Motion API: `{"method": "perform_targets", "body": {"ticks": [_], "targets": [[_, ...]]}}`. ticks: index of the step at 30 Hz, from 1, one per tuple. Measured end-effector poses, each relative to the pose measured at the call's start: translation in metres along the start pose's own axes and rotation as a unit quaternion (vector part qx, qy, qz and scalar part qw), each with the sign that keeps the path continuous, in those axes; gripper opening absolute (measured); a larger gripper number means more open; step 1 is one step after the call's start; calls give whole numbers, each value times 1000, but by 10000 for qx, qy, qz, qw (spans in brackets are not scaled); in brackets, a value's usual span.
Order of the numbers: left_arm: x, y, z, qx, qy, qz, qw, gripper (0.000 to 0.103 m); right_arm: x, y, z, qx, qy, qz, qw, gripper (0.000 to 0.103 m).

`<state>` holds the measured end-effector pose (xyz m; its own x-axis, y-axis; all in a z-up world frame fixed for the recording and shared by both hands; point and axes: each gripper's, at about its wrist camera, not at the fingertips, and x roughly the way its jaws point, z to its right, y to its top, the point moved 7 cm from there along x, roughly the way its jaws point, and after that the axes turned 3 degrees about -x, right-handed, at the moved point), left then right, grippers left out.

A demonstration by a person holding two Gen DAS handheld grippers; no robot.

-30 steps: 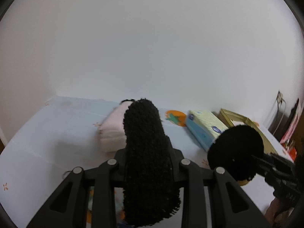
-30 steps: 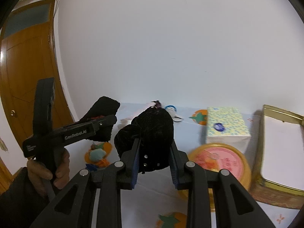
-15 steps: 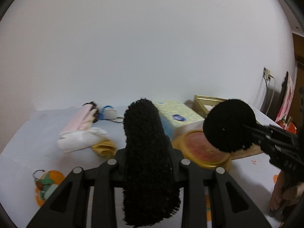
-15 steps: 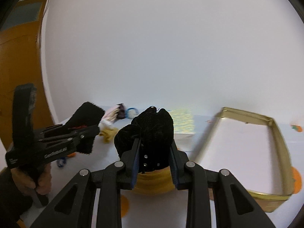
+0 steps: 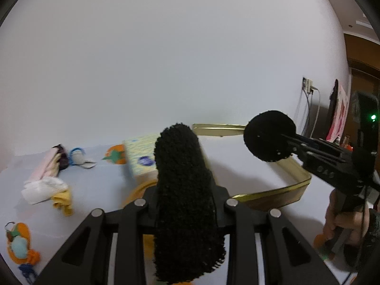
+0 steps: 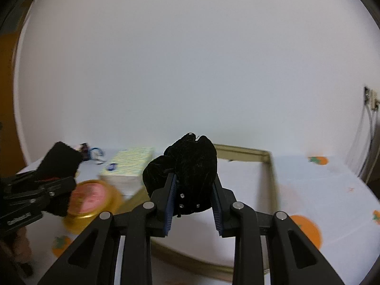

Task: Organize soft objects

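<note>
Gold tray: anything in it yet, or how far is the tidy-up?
Done: nothing visible; the gold tray looks empty. In hand: the left gripper is shut on a fuzzy black cloth, the right gripper on a black velvet piece, both held above the table. Left: the pink, white and yellow cloths on the table.

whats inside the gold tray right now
Nothing that shows: the gold tray has a plain white floor. The black velvet piece in the right gripper hangs in front and covers part of the floor, so that patch cannot be checked.
</note>
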<state>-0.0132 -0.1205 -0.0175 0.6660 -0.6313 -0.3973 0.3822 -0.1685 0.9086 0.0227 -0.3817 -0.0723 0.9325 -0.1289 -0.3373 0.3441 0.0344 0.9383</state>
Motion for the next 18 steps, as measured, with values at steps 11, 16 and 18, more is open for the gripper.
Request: {"method": "perform_targets", "body": {"ticks": [11, 16, 18], "targets": [[52, 14, 79, 180, -385, -332, 9985, 31, 16, -4, 40, -208, -480, -244, 9983, 30], [77, 15, 98, 245, -422, -543, 9973, 31, 27, -11, 53, 57, -461, -520, 9976, 31], [87, 13, 103, 247, -419, -669, 9966, 31, 31, -14, 53, 95, -427, -581, 9974, 31]]}}
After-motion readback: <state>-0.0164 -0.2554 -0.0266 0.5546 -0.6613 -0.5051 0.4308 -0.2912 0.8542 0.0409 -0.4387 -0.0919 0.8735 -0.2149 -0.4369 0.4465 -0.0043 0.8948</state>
